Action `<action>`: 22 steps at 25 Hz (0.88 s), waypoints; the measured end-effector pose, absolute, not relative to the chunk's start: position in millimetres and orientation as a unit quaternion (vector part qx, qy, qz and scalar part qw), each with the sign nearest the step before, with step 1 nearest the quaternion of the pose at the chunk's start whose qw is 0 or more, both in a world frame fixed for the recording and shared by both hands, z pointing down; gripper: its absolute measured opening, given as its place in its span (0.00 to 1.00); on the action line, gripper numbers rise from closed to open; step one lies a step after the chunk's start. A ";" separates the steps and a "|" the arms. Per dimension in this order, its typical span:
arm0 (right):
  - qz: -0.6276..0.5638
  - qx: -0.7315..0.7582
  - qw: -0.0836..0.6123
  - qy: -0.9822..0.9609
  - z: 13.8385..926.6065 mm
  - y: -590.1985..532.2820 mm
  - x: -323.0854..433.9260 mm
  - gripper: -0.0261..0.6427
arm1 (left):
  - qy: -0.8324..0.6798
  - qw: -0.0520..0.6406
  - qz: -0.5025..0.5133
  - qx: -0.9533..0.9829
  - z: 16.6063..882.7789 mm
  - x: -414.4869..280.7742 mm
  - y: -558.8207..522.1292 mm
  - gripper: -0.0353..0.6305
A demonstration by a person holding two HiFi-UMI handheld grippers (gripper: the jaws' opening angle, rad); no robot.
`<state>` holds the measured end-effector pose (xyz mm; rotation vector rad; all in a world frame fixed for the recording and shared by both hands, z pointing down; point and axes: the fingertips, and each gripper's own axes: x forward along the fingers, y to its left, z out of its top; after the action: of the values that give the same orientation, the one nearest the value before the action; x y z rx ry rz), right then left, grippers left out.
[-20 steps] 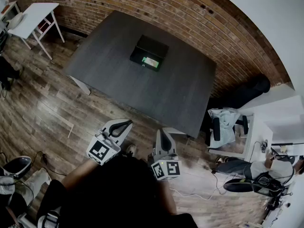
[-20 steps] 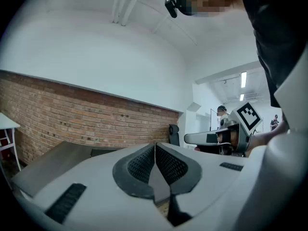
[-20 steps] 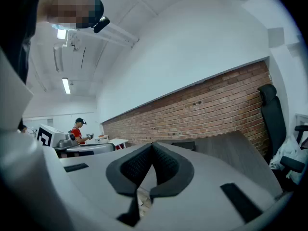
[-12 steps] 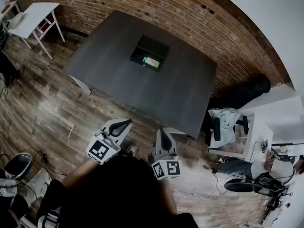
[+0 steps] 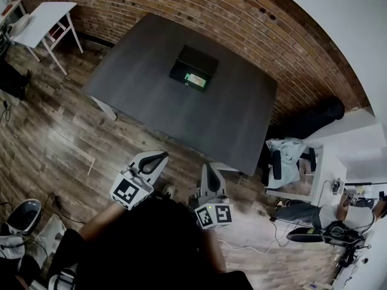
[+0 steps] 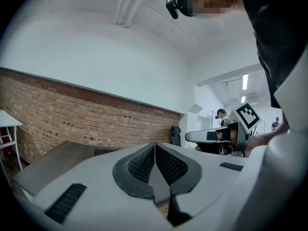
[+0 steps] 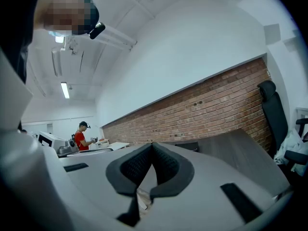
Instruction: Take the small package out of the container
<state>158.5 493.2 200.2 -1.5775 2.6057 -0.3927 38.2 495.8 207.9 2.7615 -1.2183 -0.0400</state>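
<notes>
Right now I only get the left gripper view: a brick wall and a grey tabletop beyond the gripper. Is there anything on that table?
Observer: Yes. The head view shows a dark container standing on the table, away from its edges.
Visitor: Is anything inside it?
Observer: A small package, green and white, lies in it.
Visitor: And the other gripper, what is it doing?
Observer: The right gripper view shows the right gripper shut, with nothing between its jaws.
</notes>
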 end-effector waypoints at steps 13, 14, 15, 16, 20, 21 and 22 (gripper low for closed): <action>-0.119 -0.532 0.036 0.837 199.9 482.1 101.3 0.08 | -0.421 0.058 -0.022 0.905 213.0 -45.1 486.7 0.11; -0.118 -0.534 0.035 0.836 201.6 482.6 96.8 0.08 | -0.422 0.056 -0.022 0.905 214.2 -51.6 486.7 0.11; -0.117 -0.535 0.035 0.836 202.8 482.8 92.1 0.08 | -0.423 0.053 -0.021 0.904 215.8 -57.5 486.7 0.11; -0.116 -0.535 0.035 0.836 203.6 482.4 87.7 0.08 | -0.424 0.052 -0.021 0.904 217.5 -62.8 486.2 0.11; -0.115 -0.533 0.032 0.838 205.8 480.9 74.6 0.08 | -0.433 0.054 -0.027 0.899 220.2 -78.9 484.3 0.11; -0.115 -0.532 0.030 0.838 206.5 480.5 72.2 0.08 | -0.436 0.058 -0.028 0.898 221.4 -82.0 484.4 0.11; -0.116 -0.531 0.028 0.839 207.4 479.0 70.2 0.08 | -0.438 0.062 -0.027 0.896 222.9 -84.6 483.3 0.11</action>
<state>70.2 479.0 207.4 -1.6402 2.5896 -0.3575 -84.6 483.3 222.9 2.7094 -1.3250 -0.0830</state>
